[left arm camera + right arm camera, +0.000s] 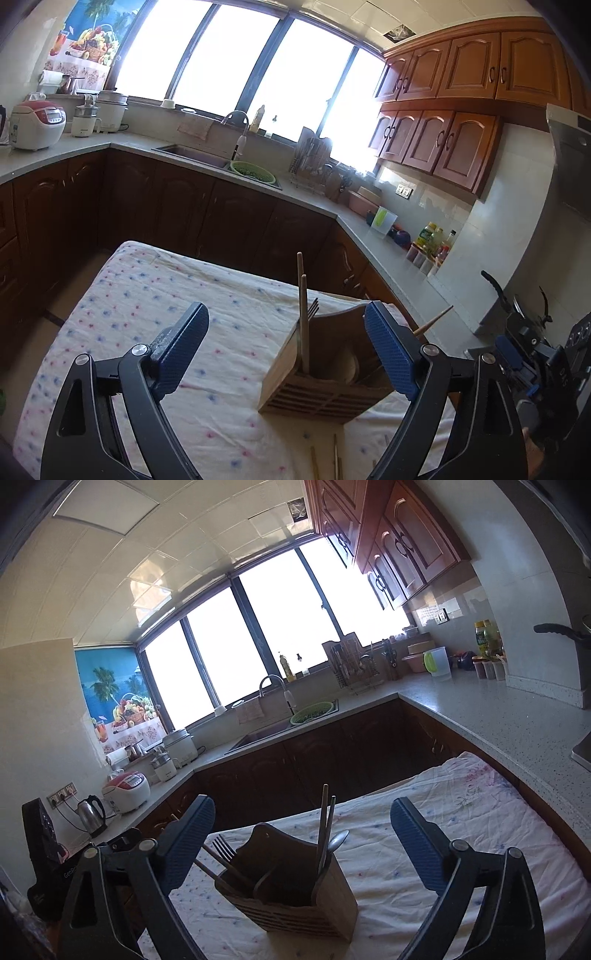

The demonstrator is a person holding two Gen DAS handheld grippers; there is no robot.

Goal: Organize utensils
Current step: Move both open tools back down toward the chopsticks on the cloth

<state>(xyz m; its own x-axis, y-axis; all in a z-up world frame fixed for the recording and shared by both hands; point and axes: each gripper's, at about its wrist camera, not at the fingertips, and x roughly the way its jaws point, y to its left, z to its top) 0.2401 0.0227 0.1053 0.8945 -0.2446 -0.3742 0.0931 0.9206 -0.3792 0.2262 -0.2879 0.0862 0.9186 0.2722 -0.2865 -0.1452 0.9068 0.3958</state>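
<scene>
Wooden utensil holder [295, 893] stands upright on a table under a white cloth [424, 849] dotted with small pink and blue flowers. Slatted front wall, tall curved back panel.

Contents, right wrist view: 2 chopsticks [325, 823] upright in the right compartment with a metal spoon [338, 840] beside them; a fork [223, 847] and more chopsticks leaning out to the left of the left compartment.

Left wrist view: same holder [325, 376] seen at an angle, 2 chopsticks [303, 317] rising from its near corner, fork tines [313, 308] just behind them. A few loose chopsticks [325, 458] lie on the cloth in front of the holder (only their tips show at the frame's lower edge).

Left gripper [286, 349]: jaws spread wide, nothing between the blue pads, holder just ahead and not touched.

Right gripper [303, 843]: jaws likewise wide apart and released, holder framed between them but clear of both pads.

Background: kitchen counter, sink [266, 734], bright window.
</scene>
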